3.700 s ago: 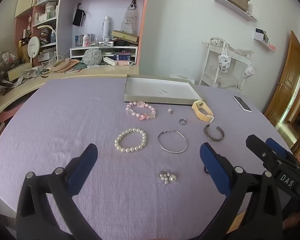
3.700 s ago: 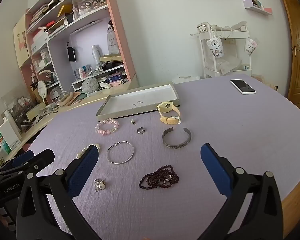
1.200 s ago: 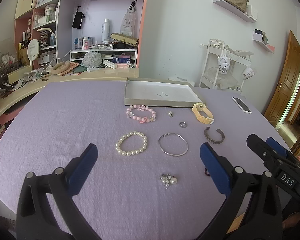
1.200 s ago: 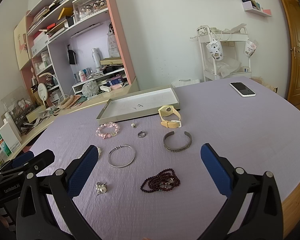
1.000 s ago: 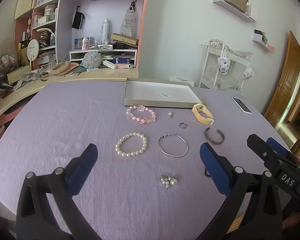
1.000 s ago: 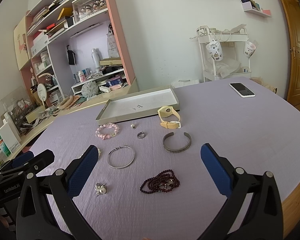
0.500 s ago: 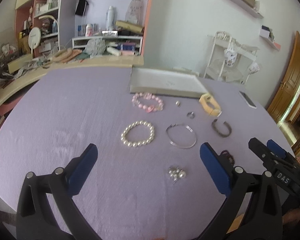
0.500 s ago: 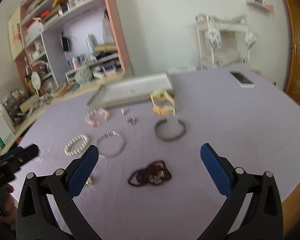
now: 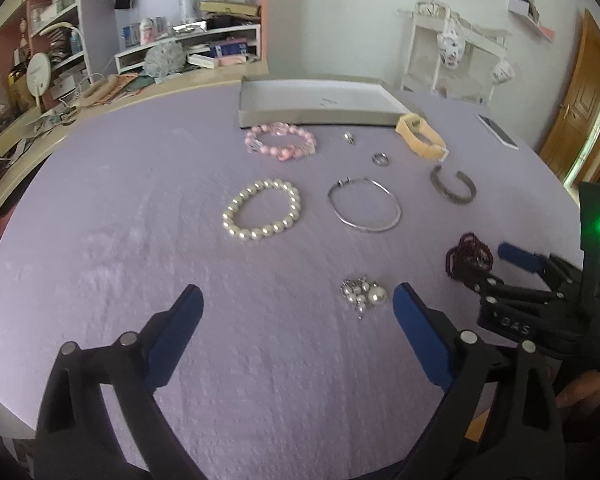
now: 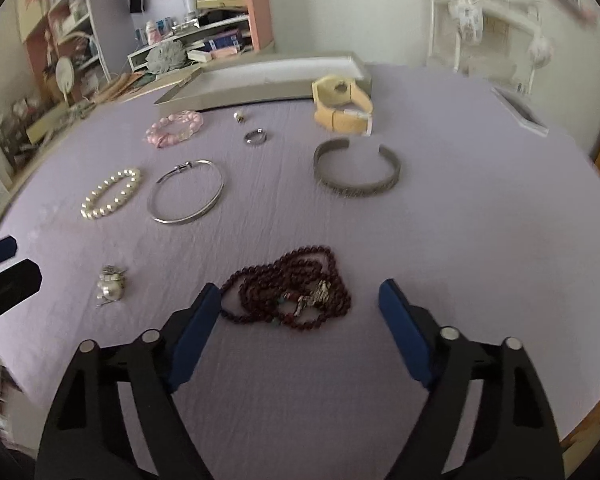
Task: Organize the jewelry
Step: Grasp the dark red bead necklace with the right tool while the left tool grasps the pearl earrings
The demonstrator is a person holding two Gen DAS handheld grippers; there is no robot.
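while right gripper (image 10: 300, 300) drops over dark bead strand (image 10: 290, 294), jaws just narrowing yet unclenched, nothing gripped; strand on purple cloth (image 10: 460, 240). left gripper (image 9: 296, 300) released, empty. next: pinch strand, carry to tray (image 10: 260, 92).

On the lilac-covered bench (image 9: 100, 208) lie nine pieces of jewelry: three beaded bracelets, two metal bangles, one yellow watch (image 10: 342, 106), one ring (image 10: 256, 137), one small stud (image 10: 239, 116), one pearl cluster (image 9: 362, 294), plus one shallow tray (image 9: 316, 114) and one phone (image 9: 498, 131).
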